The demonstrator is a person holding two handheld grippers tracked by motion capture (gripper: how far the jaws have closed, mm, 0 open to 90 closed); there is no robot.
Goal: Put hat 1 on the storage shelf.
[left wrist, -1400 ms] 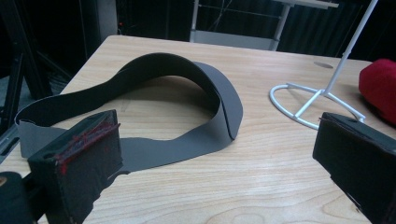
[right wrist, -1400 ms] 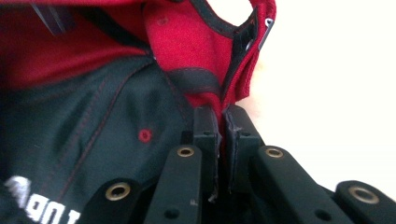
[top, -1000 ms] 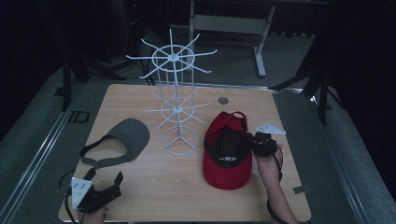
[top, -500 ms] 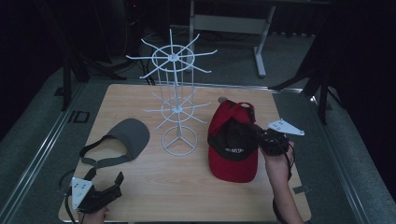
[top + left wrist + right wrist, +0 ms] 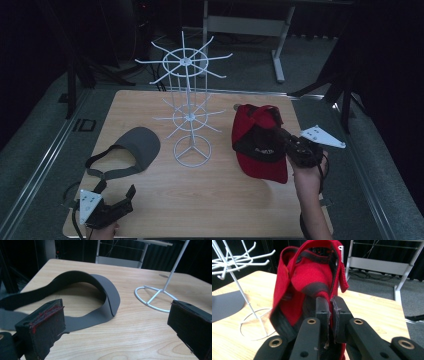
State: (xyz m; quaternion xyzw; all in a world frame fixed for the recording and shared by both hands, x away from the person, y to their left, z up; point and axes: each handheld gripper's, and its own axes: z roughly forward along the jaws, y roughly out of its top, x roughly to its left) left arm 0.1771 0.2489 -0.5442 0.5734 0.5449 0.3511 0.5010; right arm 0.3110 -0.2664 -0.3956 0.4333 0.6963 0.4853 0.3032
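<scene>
Nearest the person, at the table's front left corner, the left gripper (image 5: 117, 210) rests low with its jaws spread wide and nothing between them; its own view looks across bare wood at the grey visor (image 5: 100, 295) lying just ahead. At the right side, the right gripper (image 5: 285, 145) is clamped on the red baseball cap (image 5: 257, 145), its two black jaws pressed together on the cap's fabric at the dark-edged rim (the pinch shows plainly in the right gripper view (image 5: 329, 307)). The cap hangs lifted off the tabletop in that grip, over the table's right half. Its long axis runs roughly from the near edge toward the far edge in the high view, brim at the near end, crown and back strap toward the far side, with the hollow inside and its dark sweatband turned toward the gripper.

Farther in, at the middle, a white wire display rack (image 5: 187, 107) stands upright on a ring base, its hooks radiating in two tiers. The table (image 5: 150, 200) is light wood grain with a small round grommet near the far edge. Beyond it the room is dark, with grey floor and a pale metal frame (image 5: 277, 55).
</scene>
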